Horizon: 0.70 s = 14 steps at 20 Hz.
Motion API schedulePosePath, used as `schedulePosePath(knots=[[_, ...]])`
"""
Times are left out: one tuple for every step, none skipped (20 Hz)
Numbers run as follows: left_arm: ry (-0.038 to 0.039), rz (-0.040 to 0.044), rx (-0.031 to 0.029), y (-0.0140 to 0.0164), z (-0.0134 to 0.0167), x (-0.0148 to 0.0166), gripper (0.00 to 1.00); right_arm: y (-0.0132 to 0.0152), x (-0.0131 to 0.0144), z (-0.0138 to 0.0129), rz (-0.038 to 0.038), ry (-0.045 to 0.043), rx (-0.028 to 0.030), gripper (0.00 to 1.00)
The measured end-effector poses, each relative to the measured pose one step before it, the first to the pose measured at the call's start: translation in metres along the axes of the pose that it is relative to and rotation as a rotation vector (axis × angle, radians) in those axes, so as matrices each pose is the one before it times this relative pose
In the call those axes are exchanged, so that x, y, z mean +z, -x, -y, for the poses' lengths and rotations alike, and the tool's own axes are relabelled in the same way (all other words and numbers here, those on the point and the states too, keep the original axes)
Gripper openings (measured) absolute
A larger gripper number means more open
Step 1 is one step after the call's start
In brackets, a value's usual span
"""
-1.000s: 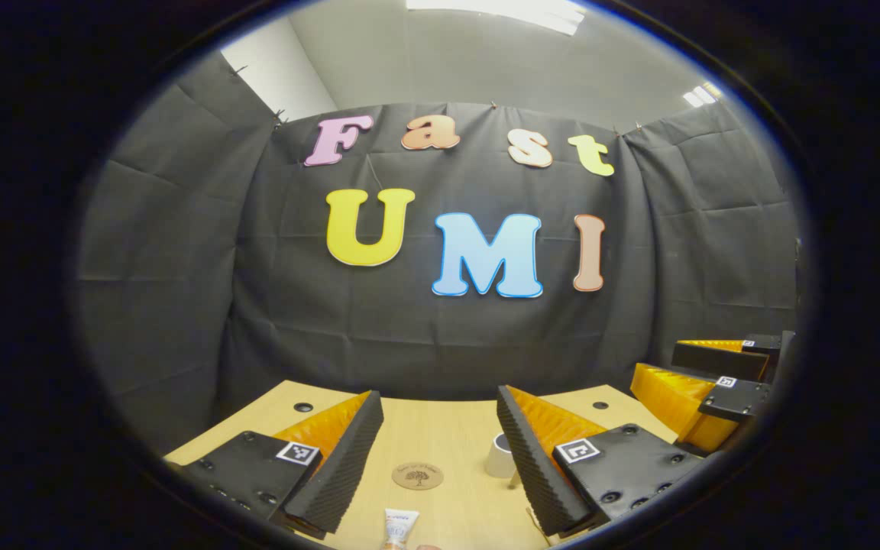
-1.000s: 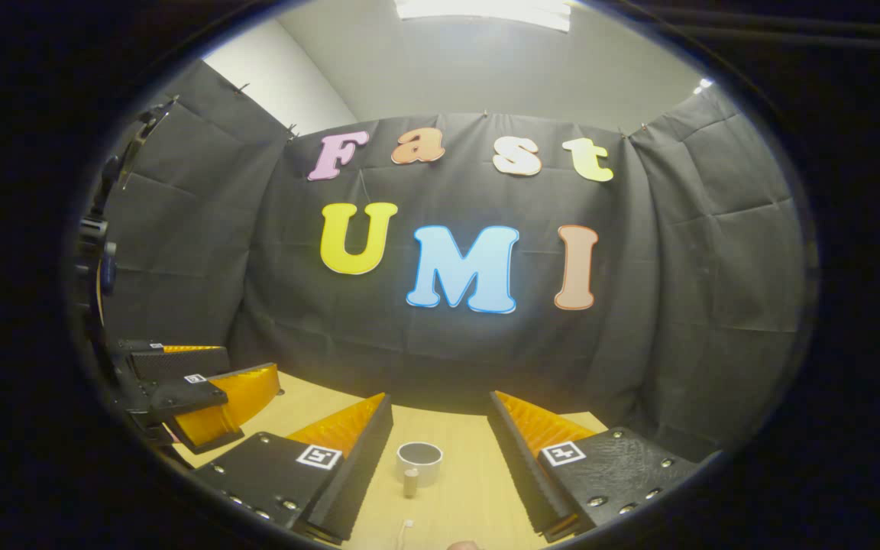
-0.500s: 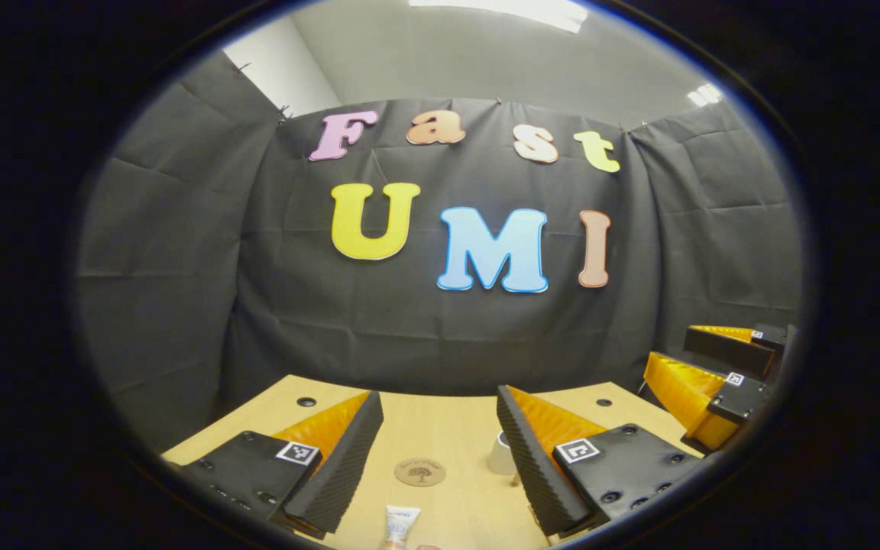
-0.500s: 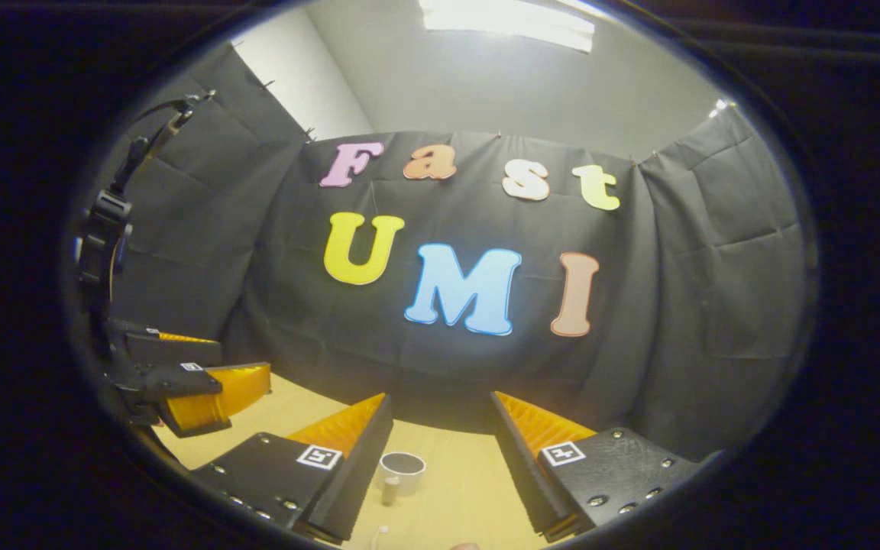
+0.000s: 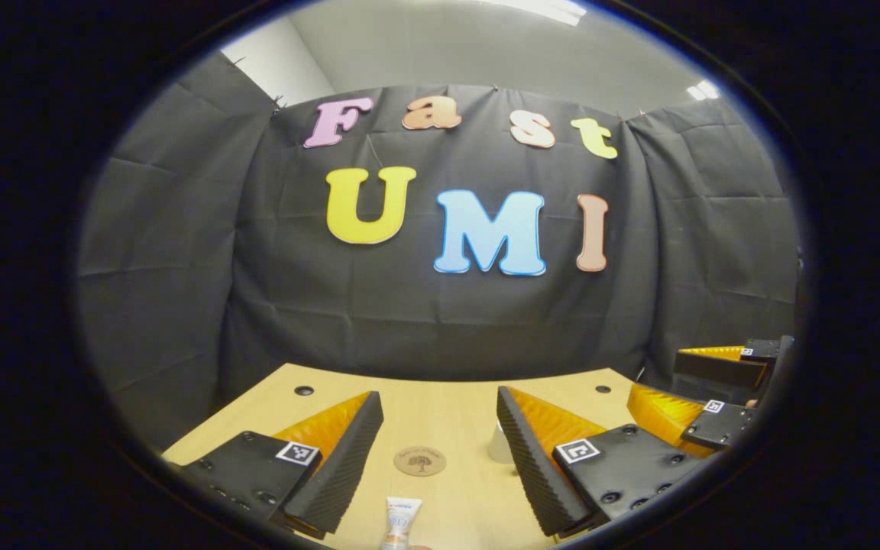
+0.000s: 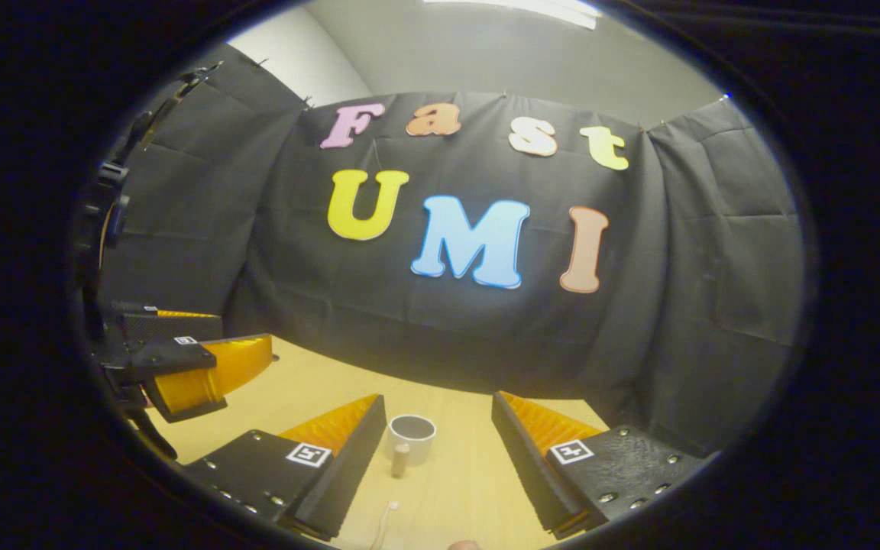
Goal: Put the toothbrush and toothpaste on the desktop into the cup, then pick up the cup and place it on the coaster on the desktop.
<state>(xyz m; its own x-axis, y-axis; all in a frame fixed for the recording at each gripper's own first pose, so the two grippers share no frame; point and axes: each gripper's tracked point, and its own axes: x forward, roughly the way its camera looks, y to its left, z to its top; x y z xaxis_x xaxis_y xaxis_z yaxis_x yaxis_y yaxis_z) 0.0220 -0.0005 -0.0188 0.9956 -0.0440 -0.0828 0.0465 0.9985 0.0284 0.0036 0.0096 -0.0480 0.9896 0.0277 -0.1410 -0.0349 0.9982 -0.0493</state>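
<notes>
Both cameras have tipped down a bit since a second ago, so more of the desk (image 5: 440, 416) shows at the bottom of each view, and the cup has slid up the right gripper view some.

Biggest thing first: that light wooden desk fills the lower part of both views. Left gripper (image 5: 440, 443) hangs over it with its fingers spread wide apart, nothing between them. Same deal with the right gripper (image 6: 438, 451), fingers apart and empty. In the right gripper view the left gripper sits at the left edge, off to the side of the desk.

The white cup (image 6: 412, 437) stands upright at lower centre of the right gripper view, in the gap between the fingers. Just in front of it is a small beige upright thing, can't tell what. Toothpaste (image 5: 400, 521) lies flat at the bottom centre of the left gripper view, with the round brown coaster (image 5: 420, 461) a little above it. The toothbrush (image 6: 386, 518) tip pokes in at the bottom of the right gripper view.
</notes>
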Motion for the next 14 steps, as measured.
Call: schedulePosePath(knots=[[-0.00089, -0.02549, -0.00082, -0.00094, -0.00198, -0.00806, 0.96, -0.00071, -0.00824, -0.00394, -0.03152, -0.01348, 0.00987, 0.88], [0.00307, -0.02805, -0.00292, -0.00157, -0.00205, -0.00954, 0.96, -0.00228, -0.01024, -0.00289, -0.03641, -0.0144, 0.00732, 0.88], [0.00453, -0.03173, 0.00062, -0.00174, -0.00247, -0.01018, 0.96, -0.00262, -0.01118, -0.00362, -0.04552, -0.01317, 0.01082, 0.88], [0.00408, -0.03415, -0.00065, -0.00322, -0.00171, -0.01032, 0.96, -0.00447, -0.01219, -0.00408, -0.04301, -0.01321, 0.01117, 0.88], [0.00446, -0.03832, 0.00114, -0.00302, -0.00168, -0.01105, 0.96, -0.00277, -0.00906, -0.00375, -0.03823, -0.01126, 0.0133, 0.88], [0.00439, -0.03841, 0.00071, -0.00398, -0.0025, -0.01205, 0.96, -0.0027, -0.0091, -0.00252, -0.03117, -0.00665, 0.00539, 0.88], [0.00323, -0.03977, -0.00038, -0.00474, -0.00165, -0.01088, 0.94, -0.00395, -0.00754, -0.00134, -0.02905, -0.00344, 0.005, 0.88], [0.00146, -0.03509, -0.00337, -0.00552, -0.0014, -0.01052, 0.96, -0.00389, -0.00957, -0.00243, -0.03164, -0.00252, 0.00566, 0.89], [-0.00471, -0.04062, -0.00005, -0.00494, -0.0015, -0.01111, 0.96, -0.00418, -0.00746, -0.00162, -0.02929, -0.00494, 0.00301, 0.88], [-0.00627, -0.033, -0.00003, -0.00491, -0.00145, -0.01019, 0.99, -0.00317, -0.00863, -0.00152, -0.03047, -0.00605, 0.00394, 0.88], [-0.006, -0.03297, 0.00434, -0.00444, -0.00218, -0.01074, 0.94, -0.00339, -0.0058, -0.0018, -0.02804, -0.00779, 0.00507, 0.89], [-0.00034, -0.02833, -0.00172, -0.00484, -0.00149, -0.00958, 0.94, -0.00426, -0.00801, -0.00026, -0.02939, -0.00735, 0.0019, 0.89], [0.00462, -0.02424, -0.00068, -0.00271, -0.00179, -0.0072, 0.99, -0.00401, -0.006, 0.00034, -0.02736, -0.00791, 0.00138, 0.89], [0.00399, -0.02263, 0.00217, -0.00398, -0.00234, -0.0059, 0.96, -0.00347, -0.00673, -0.00037, -0.02579, -0.00953, 0.00299, 0.89]])
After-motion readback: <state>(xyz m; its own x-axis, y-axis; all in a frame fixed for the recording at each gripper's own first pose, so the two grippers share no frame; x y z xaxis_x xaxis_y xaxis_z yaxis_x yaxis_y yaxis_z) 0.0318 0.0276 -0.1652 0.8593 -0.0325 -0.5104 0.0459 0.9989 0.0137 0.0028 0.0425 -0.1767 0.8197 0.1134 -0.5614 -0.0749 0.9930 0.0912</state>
